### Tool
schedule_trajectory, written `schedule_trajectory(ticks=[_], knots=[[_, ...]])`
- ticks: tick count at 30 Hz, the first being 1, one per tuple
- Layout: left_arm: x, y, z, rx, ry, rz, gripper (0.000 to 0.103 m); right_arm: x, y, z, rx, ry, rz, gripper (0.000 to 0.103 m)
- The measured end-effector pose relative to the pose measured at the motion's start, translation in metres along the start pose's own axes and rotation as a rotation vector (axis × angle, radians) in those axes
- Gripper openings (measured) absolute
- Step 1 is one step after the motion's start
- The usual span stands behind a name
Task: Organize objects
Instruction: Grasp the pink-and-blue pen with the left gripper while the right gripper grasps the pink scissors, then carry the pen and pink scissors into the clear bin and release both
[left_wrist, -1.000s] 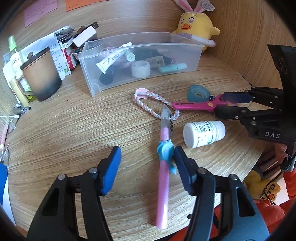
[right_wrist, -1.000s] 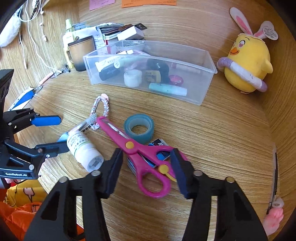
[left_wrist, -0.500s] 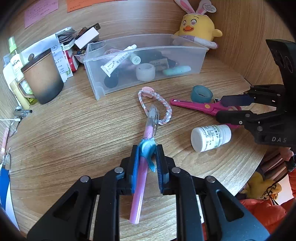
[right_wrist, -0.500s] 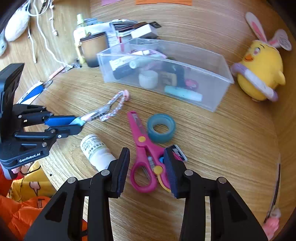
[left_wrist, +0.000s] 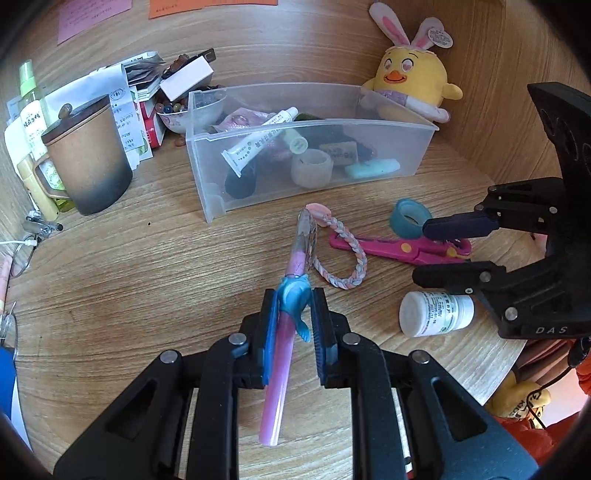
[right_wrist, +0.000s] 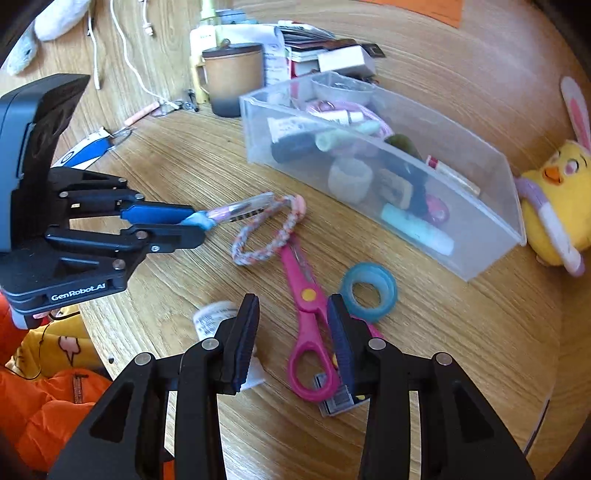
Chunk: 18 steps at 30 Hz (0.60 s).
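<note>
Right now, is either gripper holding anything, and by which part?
The left gripper holds the pink pen by its blue dolphin charm. The right gripper straddles the pink scissors handles; a hold cannot be told.

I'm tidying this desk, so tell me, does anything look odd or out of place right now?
Yes. The pink pen with the blue dolphin charm, clamped in the left gripper, has its clear tip poking through the braided pink-and-white cord loop, so lifting might drag the loop. A white pill bottle lies on its side.
</note>
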<state>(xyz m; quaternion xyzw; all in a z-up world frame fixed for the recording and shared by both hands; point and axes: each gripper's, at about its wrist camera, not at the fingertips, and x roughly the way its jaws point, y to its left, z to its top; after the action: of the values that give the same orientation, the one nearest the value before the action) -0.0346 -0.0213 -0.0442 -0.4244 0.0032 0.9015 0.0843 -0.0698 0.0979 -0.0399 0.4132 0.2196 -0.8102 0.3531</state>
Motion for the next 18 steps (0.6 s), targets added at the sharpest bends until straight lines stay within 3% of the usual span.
schedule_trajectory(ticks=[6, 13, 15, 18], knots=[[0.003, 0.005, 0.003, 0.000, 0.004, 0.002, 0.017, 0.021, -0.001, 0.007, -0.024, 0.061, -0.050, 0.035], [-0.003, 0.007, 0.009, -0.015, -0.031, -0.010, 0.017, 0.030, -0.017, 0.011, 0.021, 0.077, -0.025, 0.034], [-0.005, 0.007, 0.013, -0.017, -0.042, -0.011, 0.017, 0.030, -0.021, 0.011, 0.044, 0.066, 0.014, 0.022], [-0.010, 0.005, 0.018, -0.010, -0.066, -0.010, 0.017, 0.031, -0.022, 0.010, 0.074, 0.043, 0.029, 0.017]])
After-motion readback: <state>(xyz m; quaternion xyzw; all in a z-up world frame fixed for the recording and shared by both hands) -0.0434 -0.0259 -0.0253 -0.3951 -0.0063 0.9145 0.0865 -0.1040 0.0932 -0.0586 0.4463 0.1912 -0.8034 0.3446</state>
